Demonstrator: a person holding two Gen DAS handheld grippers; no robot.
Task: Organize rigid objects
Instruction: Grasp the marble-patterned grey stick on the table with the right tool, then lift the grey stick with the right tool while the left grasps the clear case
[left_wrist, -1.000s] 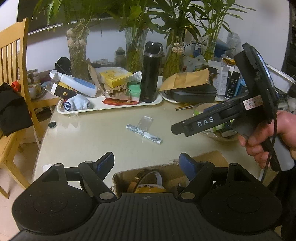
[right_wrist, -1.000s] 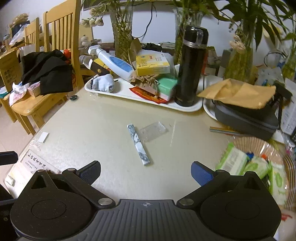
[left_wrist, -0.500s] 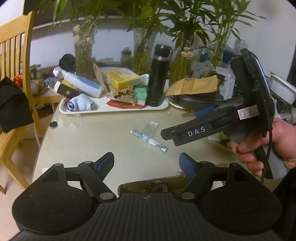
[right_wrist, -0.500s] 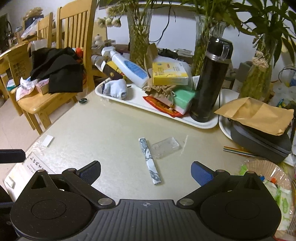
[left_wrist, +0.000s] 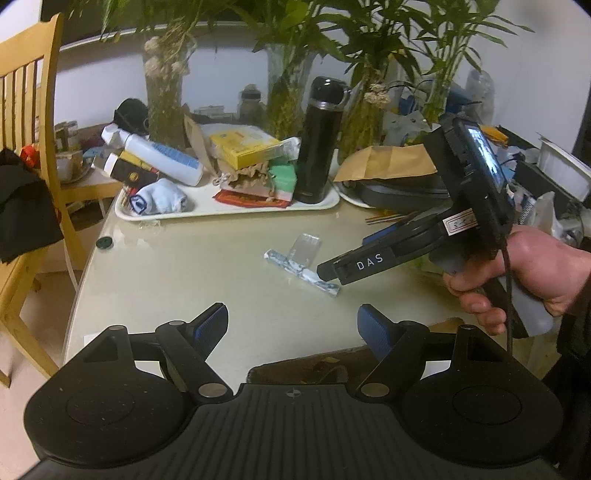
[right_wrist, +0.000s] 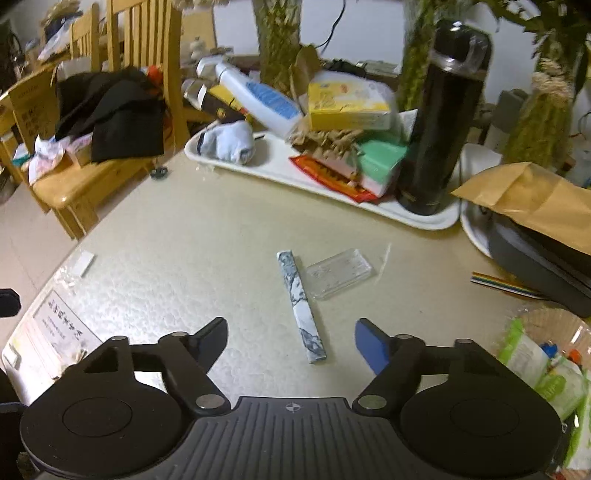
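A marbled white-and-grey bar (right_wrist: 301, 304) lies on the beige table, next to a clear plastic case (right_wrist: 339, 272). My right gripper (right_wrist: 290, 338) is open and empty, low over the table, with the bar's near end between its fingers. In the left wrist view the bar (left_wrist: 301, 272) and the case (left_wrist: 306, 248) lie mid-table, and the right gripper (left_wrist: 332, 267) comes in from the right just over the bar's end. My left gripper (left_wrist: 291, 325) is open and empty, near the table's front edge above a cardboard box (left_wrist: 314, 367).
A white tray (right_wrist: 325, 186) at the back holds a black flask (right_wrist: 441, 122), a lotion bottle (right_wrist: 258, 98), a yellow box (right_wrist: 347, 105) and packets. Plant vases stand behind. A dark case under a brown envelope (right_wrist: 535, 199) is right. Wooden chairs (right_wrist: 122, 74) stand left.
My right gripper has moved forward and down towards the marbled bar, which now lies between its open fingers. My left gripper has risen and moved forward, so less of the box shows.
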